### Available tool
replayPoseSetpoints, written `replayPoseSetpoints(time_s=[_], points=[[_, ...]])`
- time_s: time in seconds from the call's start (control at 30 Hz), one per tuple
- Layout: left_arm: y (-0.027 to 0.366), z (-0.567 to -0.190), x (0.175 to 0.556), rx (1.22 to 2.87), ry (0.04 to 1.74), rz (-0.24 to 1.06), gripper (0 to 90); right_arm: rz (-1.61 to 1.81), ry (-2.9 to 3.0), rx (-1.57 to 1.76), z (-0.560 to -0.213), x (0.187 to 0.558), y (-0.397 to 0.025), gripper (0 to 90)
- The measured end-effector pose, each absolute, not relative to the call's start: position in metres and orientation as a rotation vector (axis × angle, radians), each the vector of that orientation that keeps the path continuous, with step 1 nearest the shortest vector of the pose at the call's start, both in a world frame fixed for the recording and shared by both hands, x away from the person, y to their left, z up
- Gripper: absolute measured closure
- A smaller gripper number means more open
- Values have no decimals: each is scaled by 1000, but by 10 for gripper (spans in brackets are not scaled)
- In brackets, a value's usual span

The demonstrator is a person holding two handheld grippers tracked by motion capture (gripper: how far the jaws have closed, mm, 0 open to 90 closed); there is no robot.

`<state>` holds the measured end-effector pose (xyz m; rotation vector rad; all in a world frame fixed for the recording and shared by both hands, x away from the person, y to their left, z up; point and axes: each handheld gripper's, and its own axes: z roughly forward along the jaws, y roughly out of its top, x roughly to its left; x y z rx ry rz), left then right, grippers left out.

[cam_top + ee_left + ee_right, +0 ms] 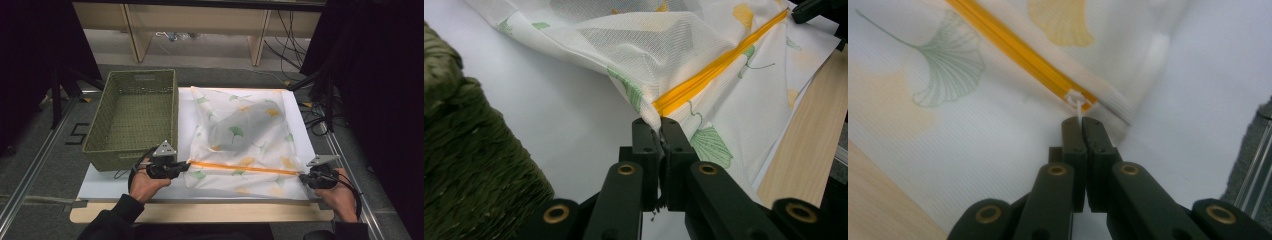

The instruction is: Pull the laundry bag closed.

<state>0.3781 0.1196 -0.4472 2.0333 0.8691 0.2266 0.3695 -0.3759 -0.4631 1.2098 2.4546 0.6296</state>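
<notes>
1. One white board (125,182) covers most of the wooden table (200,212), and the task's things rest on it.
2. One olive woven basket (132,117) stands on the board's left part, its long axis running away from the person; its near right corner is just beside the left gripper.
3. One white mesh laundry bag (245,140), printed with green and yellow ginkgo leaves, lies to the right of the basket. Its far part bulges up in loose folds, while its near edge lies flat close to the table's front.
4. One orange zipper (245,168) runs along the bag's near part. Its long axis lies left to right across the table, pulled into a straight line between the two grippers, with the right end slightly nearer the person.
5. The left gripper (186,164) points right, along the zipper. In the left gripper view its jaws are closed on the bag's fabric at the zipper's left end. The left hand (145,184) holds it from below, forearm angled in from the bottom.
6. The right gripper (301,176) points left. In the right gripper view its jaws are pinched together on the white zipper pull (1076,101), at the zipper's right end. The right hand (342,192) grips it near the board's right corner.
</notes>
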Motion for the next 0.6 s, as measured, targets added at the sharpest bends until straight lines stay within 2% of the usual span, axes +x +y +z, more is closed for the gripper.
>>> replayPoseSetpoints(time_s=[0.37, 0.5, 0.53, 0.57, 0.6], points=[[119, -450, 379, 2032, 875, 180, 845, 679, 2432, 1229, -464, 367, -379, 900], [117, -453, 377, 2052, 883, 142, 745, 734, 2408, 1272, -462, 367, -376, 899], [116, -453, 375, 2061, 875, 136, 745, 752, 2396, 1292, -460, 367, -375, 893], [116, -453, 374, 2070, 857, 140, 699, 767, 2392, 1187, -461, 370, -377, 853], [116, -453, 372, 2079, 841, 149, 607, 790, 2364, 1222, -456, 369, -376, 765]])
